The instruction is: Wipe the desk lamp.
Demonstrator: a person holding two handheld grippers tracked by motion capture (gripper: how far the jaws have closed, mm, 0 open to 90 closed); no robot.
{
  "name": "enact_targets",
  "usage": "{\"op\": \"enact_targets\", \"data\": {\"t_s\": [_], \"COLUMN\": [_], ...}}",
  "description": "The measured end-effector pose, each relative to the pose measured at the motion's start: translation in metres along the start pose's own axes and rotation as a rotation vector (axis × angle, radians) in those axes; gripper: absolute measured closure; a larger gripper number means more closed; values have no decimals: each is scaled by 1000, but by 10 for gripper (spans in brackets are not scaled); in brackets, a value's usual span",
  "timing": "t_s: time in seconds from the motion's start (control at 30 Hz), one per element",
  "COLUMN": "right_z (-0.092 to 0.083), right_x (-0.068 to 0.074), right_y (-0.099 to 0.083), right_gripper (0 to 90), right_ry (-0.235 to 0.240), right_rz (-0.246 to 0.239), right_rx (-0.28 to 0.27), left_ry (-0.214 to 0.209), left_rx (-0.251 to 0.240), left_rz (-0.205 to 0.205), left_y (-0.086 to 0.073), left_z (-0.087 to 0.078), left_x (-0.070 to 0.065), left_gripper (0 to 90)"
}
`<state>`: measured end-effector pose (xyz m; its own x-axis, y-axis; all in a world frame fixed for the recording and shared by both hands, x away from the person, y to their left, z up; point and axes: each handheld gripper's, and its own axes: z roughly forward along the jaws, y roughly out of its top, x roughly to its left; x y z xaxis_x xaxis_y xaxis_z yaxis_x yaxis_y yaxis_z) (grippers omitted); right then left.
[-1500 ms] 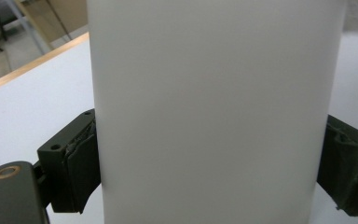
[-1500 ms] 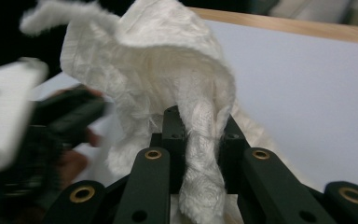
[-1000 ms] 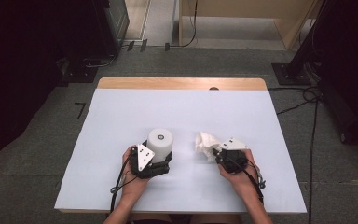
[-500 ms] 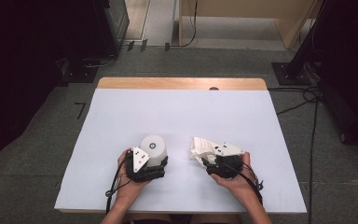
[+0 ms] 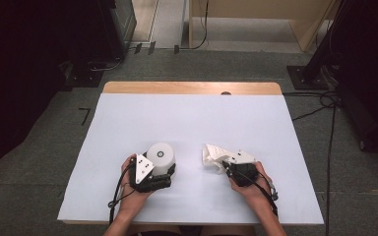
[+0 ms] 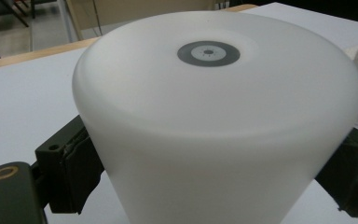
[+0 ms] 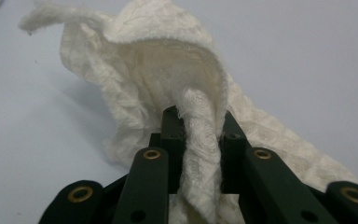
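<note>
Since 1 s back: left gripper (image 5: pixel 163 173) w/ white cup (image 5: pixel 160 157) has slid a bit nearer the person's edge of the desk (image 5: pixel 187 118); the cloth (image 5: pixel 215 156) now sticks out more to the left of the right gripper (image 5: pixel 229 166), & that gripper's fingers have just been closing, cloth between them.

Now: cup is upside down, base up w/ a grey ring mark in the centre, on the near-left part of the desk. Left gripper view: fingers (image 6: pixel 72 170) sit on both sides of the cup wall (image 6: pixel 214 130), pads pressed against it, so clamped on the cup. Right gripper view: fingers (image 7: pixel 172 135) are drawn together on a twisted fold of the cream, waffle-textured cloth (image 7: pixel 168 74); the rest bunches up ahead of the tips & trails onto the desk. Cloth & cup are near each other, not touching. Both hands rest low at the near edge.
</note>
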<state>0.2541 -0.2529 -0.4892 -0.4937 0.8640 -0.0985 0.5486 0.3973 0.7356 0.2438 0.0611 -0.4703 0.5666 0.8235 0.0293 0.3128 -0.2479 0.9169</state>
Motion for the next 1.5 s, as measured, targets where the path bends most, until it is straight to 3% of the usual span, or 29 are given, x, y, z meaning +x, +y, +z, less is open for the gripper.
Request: {"op": "enact_targets", "data": {"t_s": [0.1,0.17,0.23,0.3,0.37,0.4,0.47,0.57,0.7,0.87,0.93,1.07,1.2,1.33,1.5], "right_z": [-10,-21,-31,-39,-47,-47,-50,-46,-39,-28,-23,-22,-33,-41,-28], "right_x": [3,8,14,20,29,29,46,54,59,65,68,71,69,64,68], "right_y": [6,14,21,28,34,34,42,44,42,34,30,32,40,43,35], "right_gripper": [787,787,787,787,787,787,785,784,783,783,783,783,784,781,780], "right_ry": [48,84,142,188,228,228,287,301,313,318,316,321,313,286,301], "right_rz": [60,115,158,182,197,197,211,233,253,209,205,202,196,202,177], "right_rx": [-73,-149,-227,-288,-338,-338,-367,-352,-312,-234,-214,-221,-285,-341,-271], "left_ry": [-18,-62,-138,-181,-213,-213,-280,-305,-298,-281,-279,-287,-285,-294,-280], "left_rx": [9,11,-7,-20,-26,-26,-44,-57,-74,-100,-108,-108,-76,-75,-101], "left_rz": [-16,-39,-82,-102,-84,-84,-68,-73,-97,-140,-137,-133,-83,-70,-93], "left_y": [2,4,6,8,11,11,16,19,22,26,27,27,24,24,27], "left_z": [0,-1,-2,-3,-3,-3,-5,-5,-7,-12,-15,-16,-10,-8,-11], "left_x": [3,5,7,3,-3,-3,-13,-18,-14,-2,0,1,-11,-15,-8], "left_gripper": [82,84,84,84,84,85,85,85,86,86,87,87,86,86,86]}}
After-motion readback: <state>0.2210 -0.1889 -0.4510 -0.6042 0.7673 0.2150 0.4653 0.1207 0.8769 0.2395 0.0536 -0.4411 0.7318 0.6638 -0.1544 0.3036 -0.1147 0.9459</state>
